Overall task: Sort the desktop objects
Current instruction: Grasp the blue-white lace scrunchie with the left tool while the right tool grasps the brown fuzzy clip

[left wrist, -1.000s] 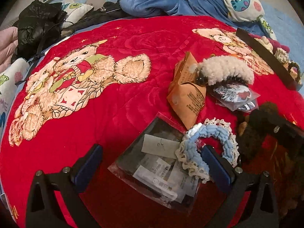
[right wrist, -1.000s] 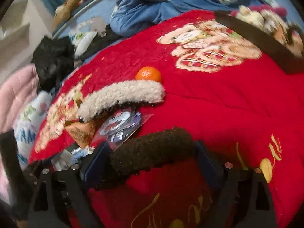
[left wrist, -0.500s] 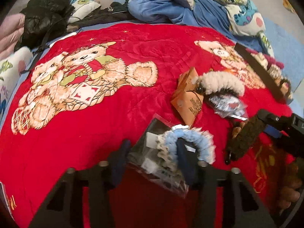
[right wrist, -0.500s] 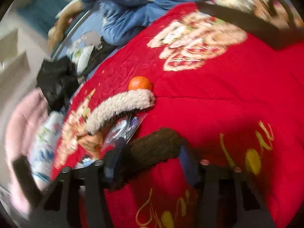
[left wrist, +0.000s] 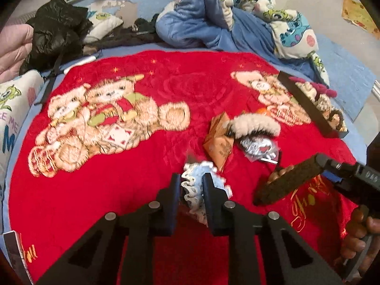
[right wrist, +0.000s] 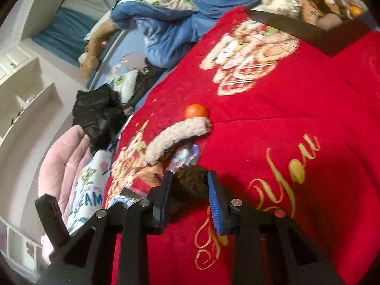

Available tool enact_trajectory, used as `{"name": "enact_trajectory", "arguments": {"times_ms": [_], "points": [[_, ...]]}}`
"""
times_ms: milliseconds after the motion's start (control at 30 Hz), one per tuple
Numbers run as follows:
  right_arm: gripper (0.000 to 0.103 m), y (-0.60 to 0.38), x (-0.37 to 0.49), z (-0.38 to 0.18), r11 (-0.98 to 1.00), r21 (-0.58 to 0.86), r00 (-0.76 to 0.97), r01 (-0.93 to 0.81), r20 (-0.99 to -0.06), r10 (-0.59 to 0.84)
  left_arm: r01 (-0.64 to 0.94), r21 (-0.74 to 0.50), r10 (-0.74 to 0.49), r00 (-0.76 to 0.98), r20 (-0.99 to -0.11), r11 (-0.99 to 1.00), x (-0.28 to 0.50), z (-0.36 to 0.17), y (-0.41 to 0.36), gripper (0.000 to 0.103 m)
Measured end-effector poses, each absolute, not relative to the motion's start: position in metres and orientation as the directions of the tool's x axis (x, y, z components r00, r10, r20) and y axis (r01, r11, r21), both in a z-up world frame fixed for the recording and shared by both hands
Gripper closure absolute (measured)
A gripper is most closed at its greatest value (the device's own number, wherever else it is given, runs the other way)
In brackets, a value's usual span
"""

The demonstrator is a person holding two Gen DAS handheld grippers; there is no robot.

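blue-and-white crocheted lace scrunchie (left wrist: 193, 191): pinched between the pads of the left gripper (left wrist: 192, 185), whose jaws are closing to a narrow gap; carried clear of the red plush teddy-bear blanket (left wrist: 95, 190) spread on a bed. dark brown fuzzy hair clip (right wrist: 190, 187): clamped between the pads of the right gripper (right wrist: 190, 190), jaws likewise closing; seen from the left wrist view (left wrist: 287, 181) raised off the blanket. cream fleece hair clip (left wrist: 255, 123), orange paper packet (left wrist: 218, 146), clear plastic packet (left wrist: 258, 147): lying close together on the blanket. small orange fruit (right wrist: 196, 111): touching the cream clip's far end. black shallow box (right wrist: 315, 32): at the blanket's far edge, holding plush items.
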State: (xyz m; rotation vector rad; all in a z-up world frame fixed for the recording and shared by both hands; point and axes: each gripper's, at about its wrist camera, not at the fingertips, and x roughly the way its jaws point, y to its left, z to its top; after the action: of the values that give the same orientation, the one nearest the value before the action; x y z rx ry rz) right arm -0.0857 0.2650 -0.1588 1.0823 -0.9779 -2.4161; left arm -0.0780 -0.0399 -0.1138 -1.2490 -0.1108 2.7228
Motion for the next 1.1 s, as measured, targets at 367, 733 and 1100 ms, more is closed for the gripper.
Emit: {"name": "enact_trajectory", "arguments": {"times_ms": [367, 733, 1100], "points": [[0.066, 0.222, -0.091, -0.164, -0.723, 0.673, -0.576, 0.153, -0.534, -0.619, -0.089, -0.141, 0.165, -0.635, -0.754, -0.986, -0.071, -0.117, -0.046, 0.089], [0.065, 0.173, -0.106, -0.165, -0.744, 0.619, -0.499, 0.252, -0.576, -0.648, -0.007, -0.15, 0.127, -0.569, -0.812, -0.989, -0.071, -0.154, -0.052, 0.084], [0.049, 0.141, -0.118, -0.17, -0.758, 0.585, -0.455, 0.287, -0.613, -0.646, 0.011, -0.155, 0.12, -0.581, -0.805, -0.988, -0.074, -0.172, -0.058, 0.075]]}}
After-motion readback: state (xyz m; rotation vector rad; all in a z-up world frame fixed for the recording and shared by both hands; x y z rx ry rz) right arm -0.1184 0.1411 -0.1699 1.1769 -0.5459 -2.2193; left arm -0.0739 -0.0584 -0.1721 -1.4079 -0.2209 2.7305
